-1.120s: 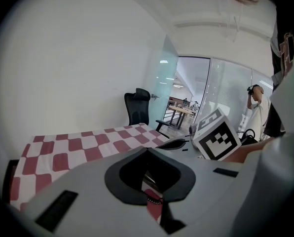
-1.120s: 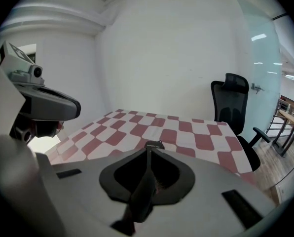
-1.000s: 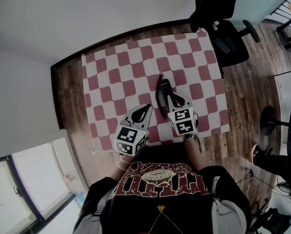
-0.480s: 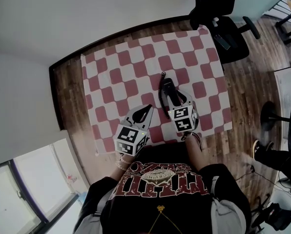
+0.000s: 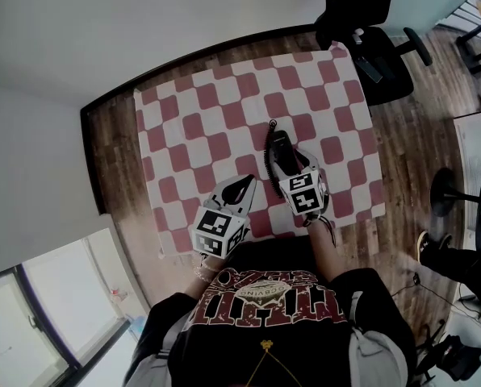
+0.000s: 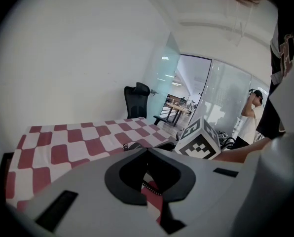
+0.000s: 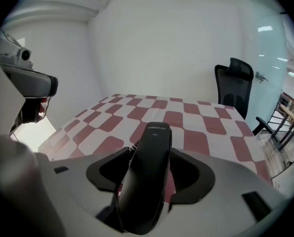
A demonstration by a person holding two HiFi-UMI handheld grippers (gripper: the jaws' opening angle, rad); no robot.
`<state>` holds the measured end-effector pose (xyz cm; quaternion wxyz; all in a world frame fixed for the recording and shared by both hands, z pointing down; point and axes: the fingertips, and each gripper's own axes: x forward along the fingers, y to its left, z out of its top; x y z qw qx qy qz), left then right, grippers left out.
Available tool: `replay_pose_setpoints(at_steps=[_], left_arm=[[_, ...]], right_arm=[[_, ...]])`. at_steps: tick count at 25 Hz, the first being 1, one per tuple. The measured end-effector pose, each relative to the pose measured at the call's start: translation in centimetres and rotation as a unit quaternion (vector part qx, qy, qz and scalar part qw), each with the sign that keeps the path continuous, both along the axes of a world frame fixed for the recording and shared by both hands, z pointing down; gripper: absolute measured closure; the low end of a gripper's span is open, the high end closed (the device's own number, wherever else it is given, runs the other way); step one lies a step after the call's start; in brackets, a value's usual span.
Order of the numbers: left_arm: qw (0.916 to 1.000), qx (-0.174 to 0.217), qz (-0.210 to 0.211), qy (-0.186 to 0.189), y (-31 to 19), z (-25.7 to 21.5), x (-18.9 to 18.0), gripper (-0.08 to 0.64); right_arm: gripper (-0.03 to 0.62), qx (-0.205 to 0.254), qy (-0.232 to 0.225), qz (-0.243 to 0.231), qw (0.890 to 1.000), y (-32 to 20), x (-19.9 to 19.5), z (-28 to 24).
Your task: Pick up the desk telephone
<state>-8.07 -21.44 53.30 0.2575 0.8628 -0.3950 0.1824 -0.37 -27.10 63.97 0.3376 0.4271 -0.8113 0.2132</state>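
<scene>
Nearly gripped: open jaws straddle the phone

At the near left of the checked cloth (image 5: 192, 127), the left gripper (image 5: 242, 184) hangs above the table's front edge. Its jaws are pressed tip to tip with nothing between them, and its own view confirms the closed tips (image 6: 147, 150) over bare cloth.

Just to its right, in the front half of the cloth, the black phone (image 5: 274, 142) lies flat, its length running away from the person. A coiled cord (image 5: 265, 164) trails along its left side.

The right gripper (image 5: 285, 161) sits low over the phone's near end. Its jaws have just been opening and now stand wide, one on each side of the phone. In the right gripper view the phone (image 7: 154, 132) runs up the middle between them, with dark gaps showing at both flanks. The pads therefore do not appear to clamp it.

Further right, past the table's far corner, a black chair (image 5: 370, 47) stands on the wood floor.

The task looks roughly half done. The approach seems complete and the open jaws are lined up round the phone, but the phone rests on the cloth, neither grasped nor raised. What remains, judging from this, is to close the right jaws on the phone and lift it clear. The cord may drag as it rises. The left gripper appears to have no part in the grasp.
</scene>
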Motion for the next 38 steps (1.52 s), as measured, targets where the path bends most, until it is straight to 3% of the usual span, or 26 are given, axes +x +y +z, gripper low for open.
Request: replay_pose_setpoints(at_steps=[7,15,19,26,31,38], left_arm=[[1.0000,-0.006,-0.006,0.001,0.1,0.6,-0.5,0.560],[0.9999,-0.009,-0.011,0.002,-0.4,0.7,-1.0,0.560],[0.9998,-0.012,-0.013,0.003,-0.5,0.9,-1.2,0.560],[0.9997,-0.017,-0.020,0.005,-0.9,1.5,-1.7,0.560],[0.9996,-0.017,-0.021,0.006,-1.1,1.5,-1.8,0.560],[0.9996,-0.017,-0.021,0.007,-0.9,1.6,-1.8,0.560]], right_arm=[[0.328,-0.015,0.027,-0.001,1.000,-0.4,-0.5,1.4],[0.308,-0.008,0.081,0.039,0.996,-0.7,-0.1,2.6],[0.302,-0.020,0.086,0.034,0.996,-0.8,-0.3,3.8],[0.301,-0.018,0.073,0.051,0.996,-1.2,-0.2,4.3],[0.302,-0.063,0.039,0.064,0.995,-1.0,0.0,5.4],[0.302,-0.062,0.037,0.062,0.995,-1.0,-0.1,5.3]])
